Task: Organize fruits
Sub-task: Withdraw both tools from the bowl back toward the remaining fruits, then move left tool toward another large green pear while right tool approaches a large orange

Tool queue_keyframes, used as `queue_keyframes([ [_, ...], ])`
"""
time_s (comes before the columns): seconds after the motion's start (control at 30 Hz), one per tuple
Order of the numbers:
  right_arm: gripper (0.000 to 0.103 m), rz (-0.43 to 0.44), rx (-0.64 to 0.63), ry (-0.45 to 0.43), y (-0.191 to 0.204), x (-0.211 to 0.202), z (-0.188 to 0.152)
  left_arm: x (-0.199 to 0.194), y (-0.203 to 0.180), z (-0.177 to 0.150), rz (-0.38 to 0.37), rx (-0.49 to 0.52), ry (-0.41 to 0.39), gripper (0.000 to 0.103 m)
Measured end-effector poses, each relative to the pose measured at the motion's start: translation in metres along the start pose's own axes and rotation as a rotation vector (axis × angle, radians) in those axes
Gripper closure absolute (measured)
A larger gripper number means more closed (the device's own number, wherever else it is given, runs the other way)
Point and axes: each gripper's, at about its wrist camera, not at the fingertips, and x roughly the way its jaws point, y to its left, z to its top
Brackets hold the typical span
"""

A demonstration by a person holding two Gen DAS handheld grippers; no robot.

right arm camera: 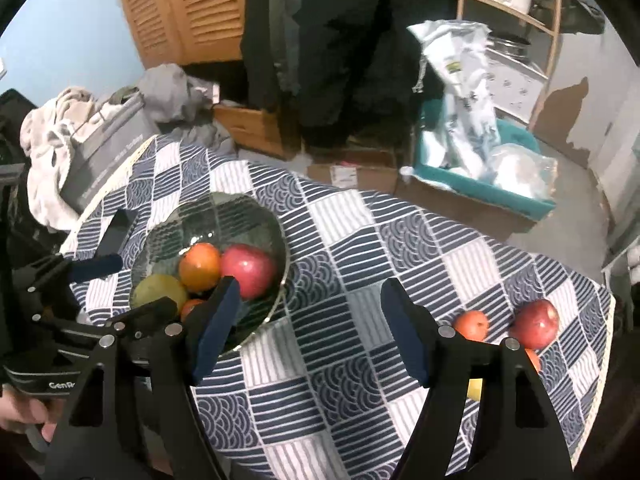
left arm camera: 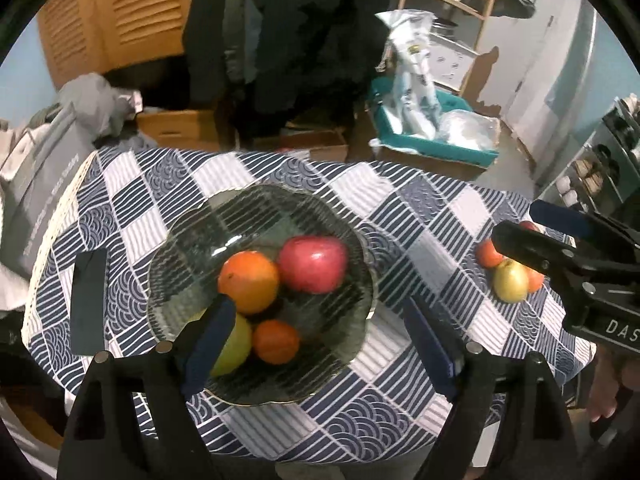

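A dark glass bowl (left arm camera: 240,216) (right arm camera: 224,216) on the checked tablecloth holds a red apple (left arm camera: 313,264) (right arm camera: 248,270), a large orange (left arm camera: 248,282) (right arm camera: 199,266), a small orange (left arm camera: 276,341) and a yellow-green fruit (left arm camera: 236,344) (right arm camera: 158,290). My left gripper (left arm camera: 320,344) (right arm camera: 128,286) hangs open above the bowl's near side, holding nothing. To the right on the cloth lie a red apple (right arm camera: 536,323), a small orange (right arm camera: 471,325) (left arm camera: 489,253) and a yellow-green apple (left arm camera: 509,282). My right gripper (right arm camera: 312,332) (left arm camera: 516,222) is open and empty, above the cloth between the bowl and these loose fruits.
A dark flat rectangle (left arm camera: 89,300) (right arm camera: 118,228) lies on the cloth left of the bowl. A grey bag and clothes (right arm camera: 100,148) crowd the table's far left corner. Beyond the table stand cardboard boxes and a teal bin (right arm camera: 480,184) on the floor. A hand (right arm camera: 24,416) grips the left handle.
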Motion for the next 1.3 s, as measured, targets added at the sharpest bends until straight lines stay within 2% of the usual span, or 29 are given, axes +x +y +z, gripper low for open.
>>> queue_keyframes([
  [0.53,0.026,-0.109,0.101,-0.088,-0.069,-0.058,-0.022,-0.021,-0.066,0.010,-0.029,0.093,-0.050,0.015],
  [0.73,0.026,-0.138,0.150,-0.092,-0.096,-0.069,-0.035,-0.031,-0.087,0.015,-0.039,0.116,-0.072,0.015],
  [0.87,0.026,-0.153,0.174,-0.104,-0.110,-0.077,-0.040,-0.038,-0.104,0.019,-0.050,0.132,-0.098,0.008],
  [0.93,0.026,-0.162,0.178,-0.107,-0.117,-0.080,-0.043,-0.039,-0.112,0.021,-0.043,0.149,-0.109,0.008],
  [1.1,0.025,-0.216,0.182,-0.104,-0.135,-0.087,-0.054,-0.037,-0.130,0.022,-0.047,0.174,-0.100,0.008],
  [1.3,0.025,-0.234,0.222,-0.096,-0.156,-0.091,-0.063,-0.035,-0.151,0.023,-0.050,0.198,-0.099,0.008],
])
